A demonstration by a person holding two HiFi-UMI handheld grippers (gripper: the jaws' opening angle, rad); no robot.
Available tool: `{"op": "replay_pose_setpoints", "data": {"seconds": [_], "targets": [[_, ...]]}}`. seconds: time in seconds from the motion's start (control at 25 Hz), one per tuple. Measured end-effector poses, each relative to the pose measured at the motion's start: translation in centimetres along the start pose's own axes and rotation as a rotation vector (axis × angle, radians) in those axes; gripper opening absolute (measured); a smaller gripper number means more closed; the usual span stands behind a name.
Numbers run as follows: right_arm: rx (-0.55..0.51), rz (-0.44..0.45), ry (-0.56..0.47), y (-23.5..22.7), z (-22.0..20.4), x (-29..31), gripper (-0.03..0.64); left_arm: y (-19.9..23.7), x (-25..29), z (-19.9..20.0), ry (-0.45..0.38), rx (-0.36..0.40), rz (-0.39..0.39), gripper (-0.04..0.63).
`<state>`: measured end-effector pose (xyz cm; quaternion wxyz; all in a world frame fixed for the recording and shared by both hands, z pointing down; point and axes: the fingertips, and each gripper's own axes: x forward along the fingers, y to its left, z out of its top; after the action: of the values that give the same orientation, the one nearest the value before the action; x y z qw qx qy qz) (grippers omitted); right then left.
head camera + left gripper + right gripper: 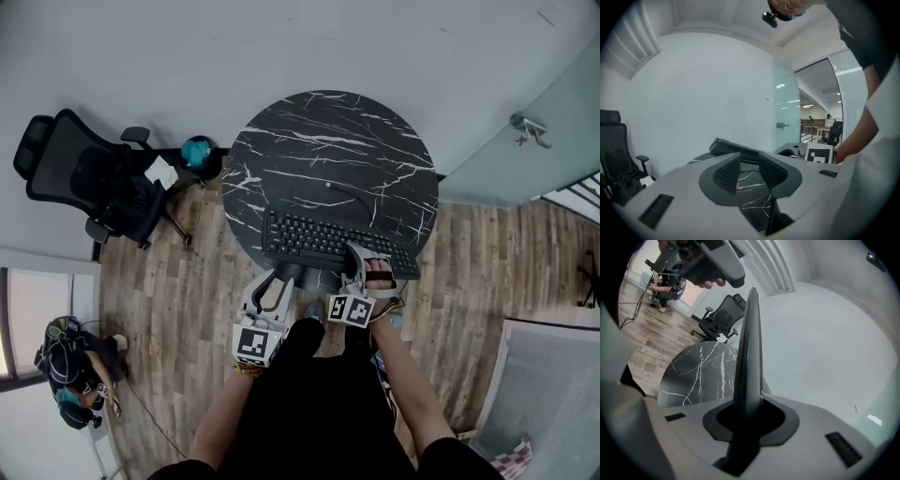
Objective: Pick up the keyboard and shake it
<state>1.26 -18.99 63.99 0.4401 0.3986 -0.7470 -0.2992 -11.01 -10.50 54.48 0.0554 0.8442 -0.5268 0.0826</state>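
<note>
A black keyboard (319,239) lies along the near edge of the round black marble table (328,150). My right gripper (367,262) is shut on the keyboard's near edge, right of its middle. In the right gripper view the keyboard (749,357) runs edge-on out of the closed jaws (749,413). My left gripper (286,274) sits just below the keyboard's left near corner. It (750,164) is open with only the marble top between its pads, and the keyboard (733,149) rises tilted just beyond them.
A black office chair (94,178) stands left of the table, with a blue round object (197,152) on a low stand beside it. A glass door (534,131) is at the right. A person (75,375) crouches on the wooden floor at far left.
</note>
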Motion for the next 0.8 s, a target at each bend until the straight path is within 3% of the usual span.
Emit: {"op": "replay_pose_setpoints", "data": {"seconds": [0.16, 0.52, 0.8], "targets": [[0.013, 0.031, 0.015, 2.0, -0.2, 1.0, 0.087, -2.2, 0.4, -1.3, 0.045, 0.046, -0.054, 0.126], [0.03, 0.153, 0.059, 6.9, -1.3, 3.5, 0.089, -1.6, -0.4, -2.5, 0.085, 0.036, -0.016, 0.126], [-0.014, 0.225, 0.081, 10.0, -1.8, 4.7, 0.094, -1.3, 0.3, -3.9, 0.118, 0.025, -0.01, 0.126]]}}
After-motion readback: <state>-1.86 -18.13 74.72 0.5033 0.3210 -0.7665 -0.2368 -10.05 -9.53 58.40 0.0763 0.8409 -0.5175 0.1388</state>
